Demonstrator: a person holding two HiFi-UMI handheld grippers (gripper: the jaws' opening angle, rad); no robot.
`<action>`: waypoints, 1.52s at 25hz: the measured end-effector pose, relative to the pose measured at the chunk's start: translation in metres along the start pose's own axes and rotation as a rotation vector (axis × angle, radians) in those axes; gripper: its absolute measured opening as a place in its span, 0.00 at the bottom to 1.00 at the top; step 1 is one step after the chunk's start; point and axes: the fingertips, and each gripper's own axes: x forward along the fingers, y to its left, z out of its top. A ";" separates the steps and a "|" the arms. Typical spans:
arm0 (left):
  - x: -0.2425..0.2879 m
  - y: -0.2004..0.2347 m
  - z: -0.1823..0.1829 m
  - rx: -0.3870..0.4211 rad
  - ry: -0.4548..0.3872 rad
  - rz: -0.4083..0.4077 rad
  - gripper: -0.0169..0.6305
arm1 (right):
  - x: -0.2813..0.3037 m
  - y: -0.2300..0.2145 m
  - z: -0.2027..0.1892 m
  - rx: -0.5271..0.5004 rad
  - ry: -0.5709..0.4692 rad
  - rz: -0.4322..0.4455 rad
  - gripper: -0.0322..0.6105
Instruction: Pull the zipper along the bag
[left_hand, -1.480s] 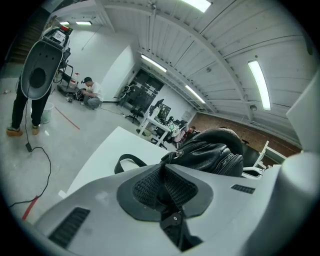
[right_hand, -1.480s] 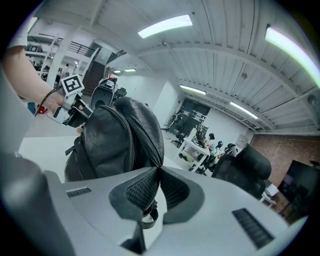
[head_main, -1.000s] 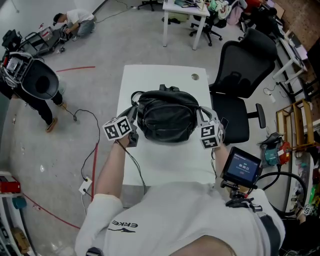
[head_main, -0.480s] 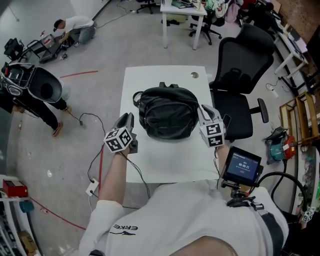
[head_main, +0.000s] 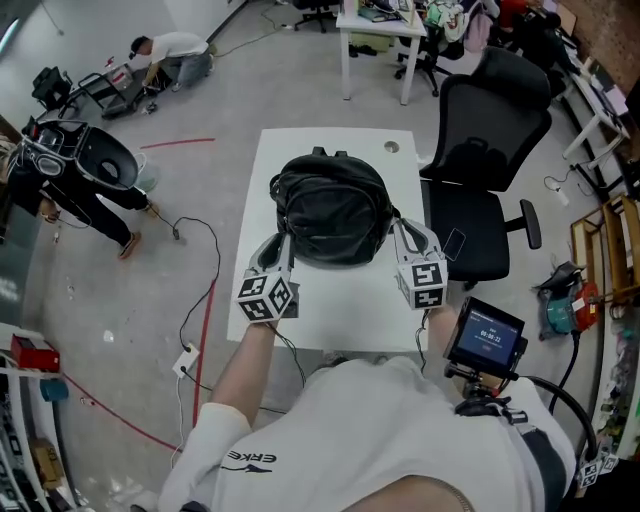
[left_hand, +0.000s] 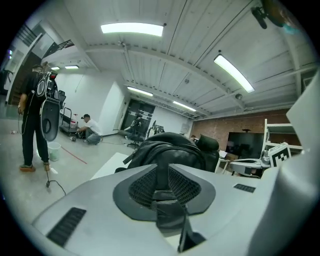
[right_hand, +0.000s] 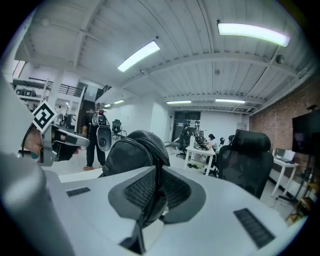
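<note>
A black bag (head_main: 335, 205) stands on the white table (head_main: 340, 315); its zipper cannot be made out. My left gripper (head_main: 275, 252) hovers just off the bag's near-left side. Its jaws have just been opening and stand apart with nothing between them; the left gripper view shows the bag (left_hand: 170, 147) beyond my left gripper (left_hand: 162, 167). My right gripper (head_main: 408, 232) is close to the bag's near-right side. In the right gripper view the bag (right_hand: 131, 150) lies ahead of my right gripper (right_hand: 157, 172), whose pads show a narrow gap and hold nothing.
A black office chair (head_main: 490, 130) stands right of the table. A small screen (head_main: 485, 335) sits by my right side. A person (head_main: 80, 175) stands on the floor at left, near a cable (head_main: 205, 290). Another white table (head_main: 385, 35) is behind.
Both grippers have drawn back from the bag's sides toward the table's near edge. The left one has let go of the bag and its jaws now stand apart.
</note>
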 end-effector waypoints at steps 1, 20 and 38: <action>-0.005 -0.012 -0.002 0.016 -0.005 -0.004 0.13 | -0.008 0.002 -0.002 0.014 -0.006 0.009 0.11; -0.092 -0.172 -0.048 0.275 -0.111 0.143 0.03 | -0.153 0.016 -0.040 0.145 -0.055 0.202 0.08; -0.119 -0.183 -0.054 0.330 -0.094 0.077 0.03 | -0.171 0.066 -0.027 0.126 -0.044 0.204 0.05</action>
